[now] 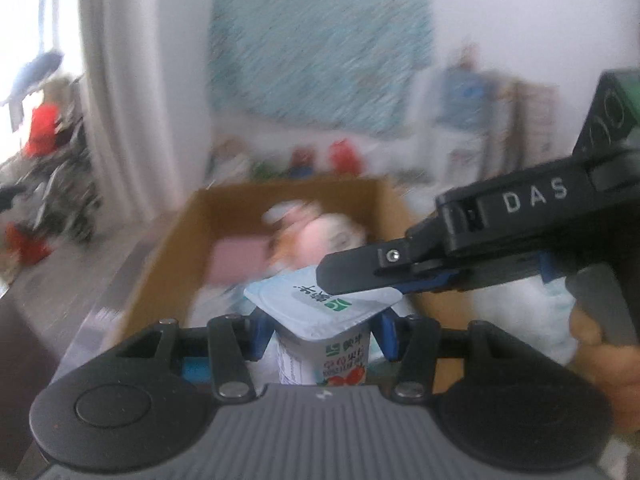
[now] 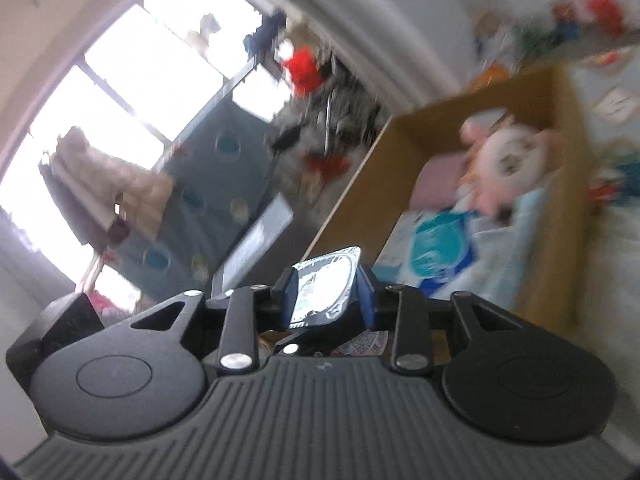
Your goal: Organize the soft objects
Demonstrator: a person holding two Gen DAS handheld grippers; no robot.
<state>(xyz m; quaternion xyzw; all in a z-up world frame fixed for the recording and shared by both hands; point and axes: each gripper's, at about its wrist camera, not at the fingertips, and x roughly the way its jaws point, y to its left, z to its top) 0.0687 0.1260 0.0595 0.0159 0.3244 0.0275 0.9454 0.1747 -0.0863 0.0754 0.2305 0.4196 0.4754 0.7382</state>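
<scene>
An open brown cardboard box [image 1: 168, 256], already holding a pink plush toy [image 1: 324, 236], is seen just ahead of and below both grippers. A small white plastic yoghurt cup with a pale foil lid [image 1: 320, 304] is clamped by its walls in the left gripper [image 1: 320, 332], while in the right gripper [image 2: 326, 296] a flat foil-topped pack [image 2: 324, 290] sits between jaws partly apart; whether it is gripped cannot be told. The cup is judged light, thin-walled and crushable, best held gently below the rim.

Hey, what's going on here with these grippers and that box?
A person is working with two hand-held grippers over a cardboard box holding a pink plush toy and other soft items. The left hand-held gripper clamps a yogurt cup by its sides. The right hand-held gripper has the cup's foil lid between its fingers, reaching in over the cup's top.
</scene>
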